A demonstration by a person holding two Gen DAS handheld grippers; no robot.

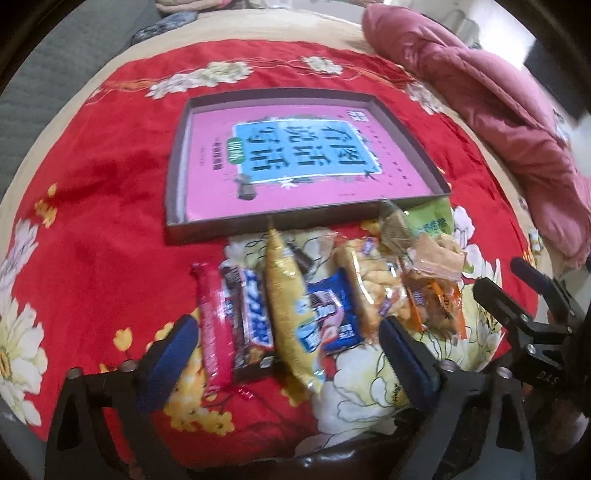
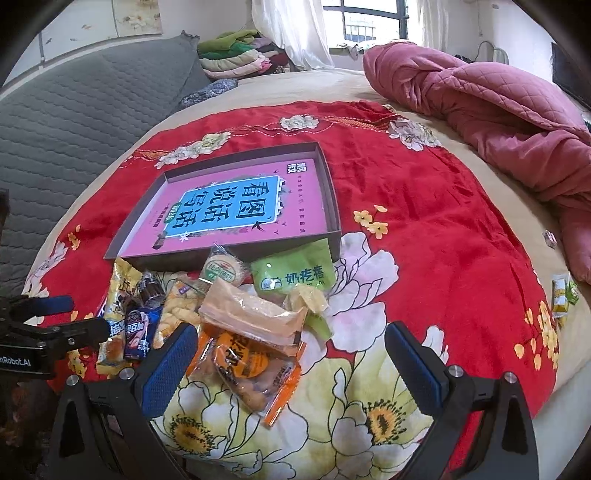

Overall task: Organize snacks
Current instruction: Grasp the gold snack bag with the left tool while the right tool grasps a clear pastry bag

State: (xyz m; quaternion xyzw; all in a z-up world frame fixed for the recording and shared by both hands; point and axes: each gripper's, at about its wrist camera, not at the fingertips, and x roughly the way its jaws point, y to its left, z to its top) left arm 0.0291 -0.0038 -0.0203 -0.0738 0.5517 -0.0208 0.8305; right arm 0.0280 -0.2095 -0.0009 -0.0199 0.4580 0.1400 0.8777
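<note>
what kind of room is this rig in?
Most likely a bedroom: the snacks lie on a bed under a red floral cover, with a rumpled pink quilt beside it and folded clothes stacked by the window.

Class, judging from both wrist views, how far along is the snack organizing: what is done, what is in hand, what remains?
Done: nothing; the box holds only a pink book. In hand: nothing; left gripper and right gripper are open above the pile. Left: every snack, including the red bar, gold pack and green pouch.
</note>
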